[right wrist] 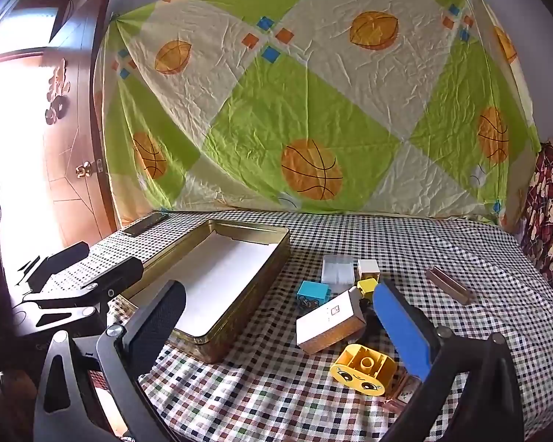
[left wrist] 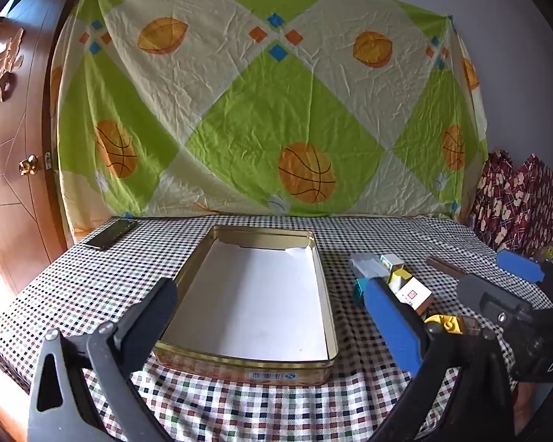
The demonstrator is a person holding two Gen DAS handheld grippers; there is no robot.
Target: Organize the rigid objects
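Observation:
An open gold tin [left wrist: 329,316] with a white lining lies on the checked cloth, its inside bare. My left gripper [left wrist: 276,316] hovers open over the tin's near end, holding nothing. To the tin's right lies a cluster: a white-and-brown box [right wrist: 328,324], a yellow face block [right wrist: 365,368], a blue cube [right wrist: 313,293], a clear case [right wrist: 337,269], a white cube [right wrist: 368,268] and a small yellow cube [right wrist: 367,285]. My right gripper [right wrist: 280,324] is open above the near side of this cluster, touching none of it. A brown bar [right wrist: 449,285] lies apart, further right.
A dark phone [left wrist: 110,234] rests at the table's far left corner. A ball-patterned sheet [left wrist: 261,110] hangs behind the table, and a wooden door [left wrist: 14,169] stands at the left. Red patterned fabric [right wrist: 549,217] is piled at the right edge.

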